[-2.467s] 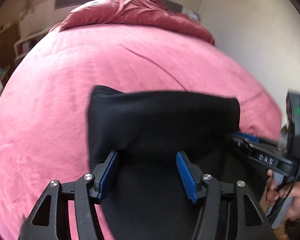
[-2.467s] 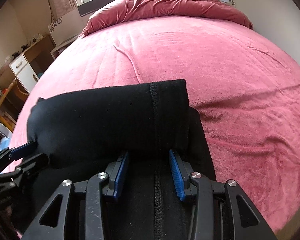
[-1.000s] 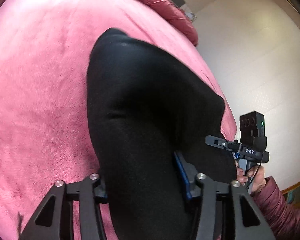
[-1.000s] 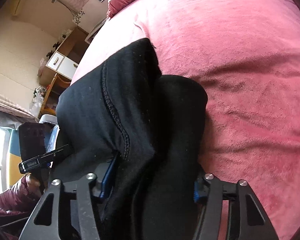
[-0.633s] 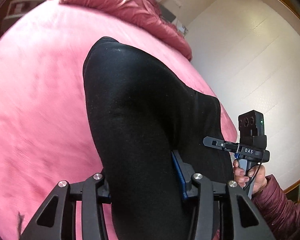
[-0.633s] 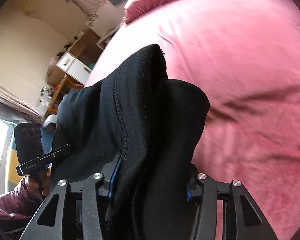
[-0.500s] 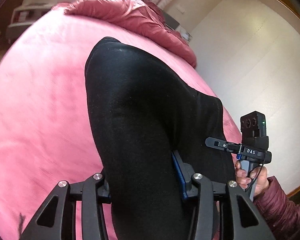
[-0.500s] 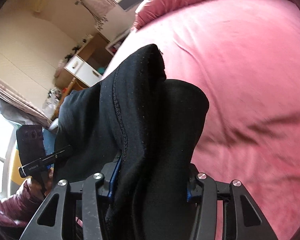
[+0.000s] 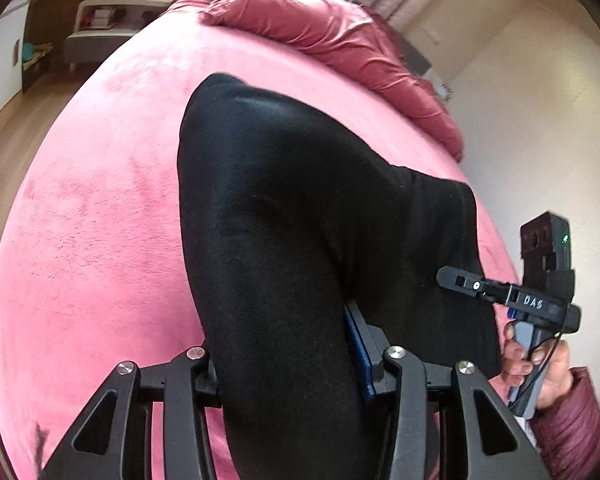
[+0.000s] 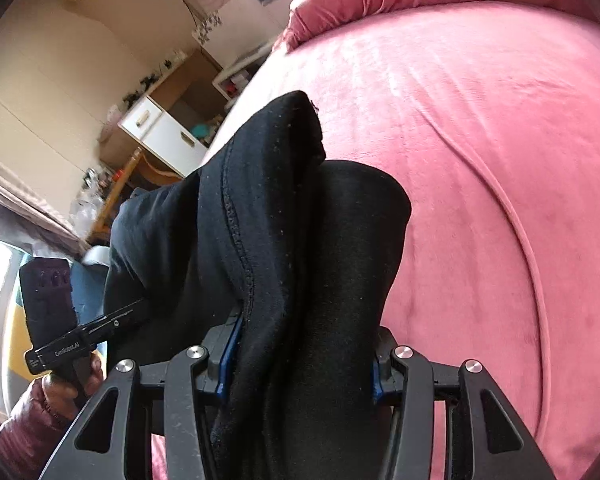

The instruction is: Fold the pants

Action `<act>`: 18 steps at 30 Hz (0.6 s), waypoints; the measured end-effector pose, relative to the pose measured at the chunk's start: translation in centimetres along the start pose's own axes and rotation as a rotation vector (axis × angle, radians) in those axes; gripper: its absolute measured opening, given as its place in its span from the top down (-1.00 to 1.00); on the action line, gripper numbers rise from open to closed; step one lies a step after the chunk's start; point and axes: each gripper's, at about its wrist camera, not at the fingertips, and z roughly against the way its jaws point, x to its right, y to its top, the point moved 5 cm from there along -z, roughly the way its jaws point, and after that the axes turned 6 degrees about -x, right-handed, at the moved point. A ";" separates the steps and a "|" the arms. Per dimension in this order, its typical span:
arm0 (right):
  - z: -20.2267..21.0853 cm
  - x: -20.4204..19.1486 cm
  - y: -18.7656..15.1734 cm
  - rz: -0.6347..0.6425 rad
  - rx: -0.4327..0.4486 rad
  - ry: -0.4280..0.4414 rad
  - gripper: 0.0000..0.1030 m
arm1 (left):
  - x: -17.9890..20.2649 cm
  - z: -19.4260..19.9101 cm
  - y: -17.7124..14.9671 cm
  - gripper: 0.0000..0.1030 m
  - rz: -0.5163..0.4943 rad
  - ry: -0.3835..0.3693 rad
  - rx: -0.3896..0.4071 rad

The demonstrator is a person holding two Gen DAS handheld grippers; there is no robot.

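Note:
The black pants [image 9: 284, 216] are a thick folded bundle held up over the pink bed [image 9: 100, 208]. My left gripper [image 9: 284, 354] is shut on one end of the bundle; only its right blue pad [image 9: 358, 346] shows, pressed into the cloth. My right gripper [image 10: 300, 364] is shut on the other end, where a stitched seam [image 10: 236, 232] runs up the pants [image 10: 320, 240], with both blue pads against the fabric. Each view shows the other gripper at its edge: the right gripper [image 9: 466, 282] beside the bundle, and the left gripper [image 10: 112, 324] in a hand with a maroon sleeve.
A crumpled red duvet [image 9: 340, 40] lies at the head of the bed. A white wall [image 9: 540, 140] runs along the bed's right side. Left of the bed stand a white-drawered cabinet [image 10: 164, 128], a wooden chair [image 10: 140, 176] and low shelves [image 9: 100, 16].
The pants lay on the bed with both grippers open around them; now both are shut on the bundle and have lifted and carried it. Both views have swung towards the left-side furniture.

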 end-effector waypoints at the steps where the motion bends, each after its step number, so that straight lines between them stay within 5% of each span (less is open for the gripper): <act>1: -0.8 0.3 0.3 -0.007 -0.015 -0.009 0.03 | -0.3 -0.9 0.1 0.06 0.020 0.004 -0.014; 4: -3.7 1.8 0.8 -0.029 -0.060 -0.054 -0.13 | -1.8 -2.4 0.1 -0.07 0.063 0.007 -0.029; 9: -3.9 2.5 0.3 -0.064 -0.035 -0.010 -0.35 | -3.3 -0.3 -1.9 -0.33 0.060 0.031 -0.002; 18: 0.9 0.8 -0.5 0.003 0.063 -0.123 -0.45 | -3.0 4.6 -3.6 -0.33 0.032 0.177 0.091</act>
